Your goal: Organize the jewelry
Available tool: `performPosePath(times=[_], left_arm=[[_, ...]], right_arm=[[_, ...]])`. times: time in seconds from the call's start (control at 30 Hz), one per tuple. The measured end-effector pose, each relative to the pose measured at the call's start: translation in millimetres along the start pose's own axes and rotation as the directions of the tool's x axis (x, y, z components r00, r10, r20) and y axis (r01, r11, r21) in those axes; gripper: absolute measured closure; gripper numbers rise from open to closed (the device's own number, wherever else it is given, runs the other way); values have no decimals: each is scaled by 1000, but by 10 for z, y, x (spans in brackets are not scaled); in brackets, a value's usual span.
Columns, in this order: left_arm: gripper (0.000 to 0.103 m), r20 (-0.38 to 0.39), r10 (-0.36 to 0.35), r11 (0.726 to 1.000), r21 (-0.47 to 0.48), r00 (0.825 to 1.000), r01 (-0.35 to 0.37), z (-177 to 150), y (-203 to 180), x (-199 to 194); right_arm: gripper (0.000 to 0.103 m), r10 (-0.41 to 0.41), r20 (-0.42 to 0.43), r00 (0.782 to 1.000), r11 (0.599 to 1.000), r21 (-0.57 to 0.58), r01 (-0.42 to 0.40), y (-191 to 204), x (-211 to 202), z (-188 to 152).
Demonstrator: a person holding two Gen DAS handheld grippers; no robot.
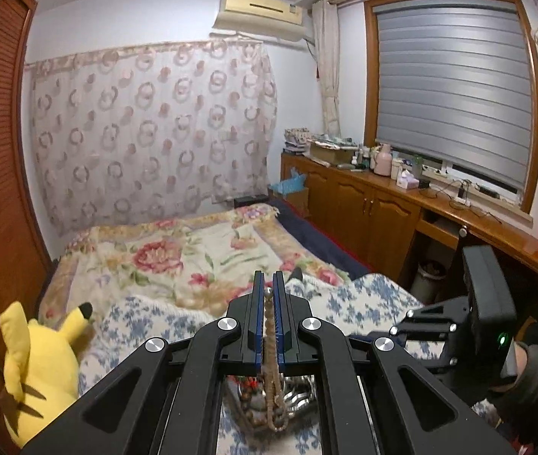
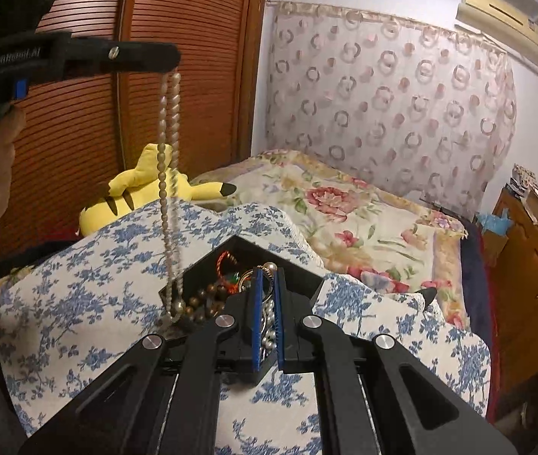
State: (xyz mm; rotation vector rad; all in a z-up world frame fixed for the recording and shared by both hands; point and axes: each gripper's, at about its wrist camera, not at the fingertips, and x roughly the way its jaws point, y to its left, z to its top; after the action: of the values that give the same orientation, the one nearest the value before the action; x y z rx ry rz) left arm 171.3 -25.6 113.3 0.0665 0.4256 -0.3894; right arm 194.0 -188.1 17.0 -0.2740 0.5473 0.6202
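Note:
My left gripper is shut on a long pearl necklace and holds it high. In the right wrist view the left gripper is at the upper left and the necklace hangs from it in a double strand, its lower end at the rim of a black jewelry box. The box sits on a blue floral pillow and holds brown beads, a red cord bracelet and rings. My right gripper is shut on another pearl string at the box.
A yellow Pikachu plush lies behind the pillow by the wooden wardrobe. A floral bedspread covers the bed. A wooden cabinet and desk with clutter run along the right wall under the window.

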Motion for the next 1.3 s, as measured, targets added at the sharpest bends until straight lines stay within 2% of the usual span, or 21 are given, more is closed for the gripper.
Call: performPosePath(times=[0.23,0.57,0.83,0.9,0.93,1.0,1.07,1.17,1.23,1.3], left_arm=[[99,-7,7,1000,-11,1000,-8,100,61,204],[99,-160,22,996,-80,987,-35,-392,301,683],[97,-184,41,993,-106,982,-61,-610,389,670],[85,-186,52,992,-108,981,-73,-646,402,635],[74,-182,61,991,-106,981,-81,-675,403,602],[65,-183,74,990,-103,980,-94,-707,390,567],[45,-188,92,988,-104,978,-113,-763,381,521],[26,-184,127,984,-97,975,-147,-830,349,431],[20,-183,155,981,-90,971,-174,-881,323,365],[15,-184,178,977,-82,967,-195,-940,268,288]], right_arm=[[96,6,7,1000,1000,26,-7,-111,186,97],[96,36,-81,996,997,65,-31,-209,798,17],[96,37,-109,993,996,87,-27,-243,1064,-2],[96,26,-102,994,996,83,-17,-250,1055,1],[96,19,-103,994,996,86,-10,-255,1046,-3],[96,15,-101,995,996,93,-5,-256,1010,-13],[96,-6,-94,996,995,99,16,-246,932,-38],[93,-21,-77,997,991,129,31,-222,751,-109],[79,-38,-65,997,989,143,47,-187,632,-150],[77,-49,-51,998,985,162,56,-161,500,-201]])
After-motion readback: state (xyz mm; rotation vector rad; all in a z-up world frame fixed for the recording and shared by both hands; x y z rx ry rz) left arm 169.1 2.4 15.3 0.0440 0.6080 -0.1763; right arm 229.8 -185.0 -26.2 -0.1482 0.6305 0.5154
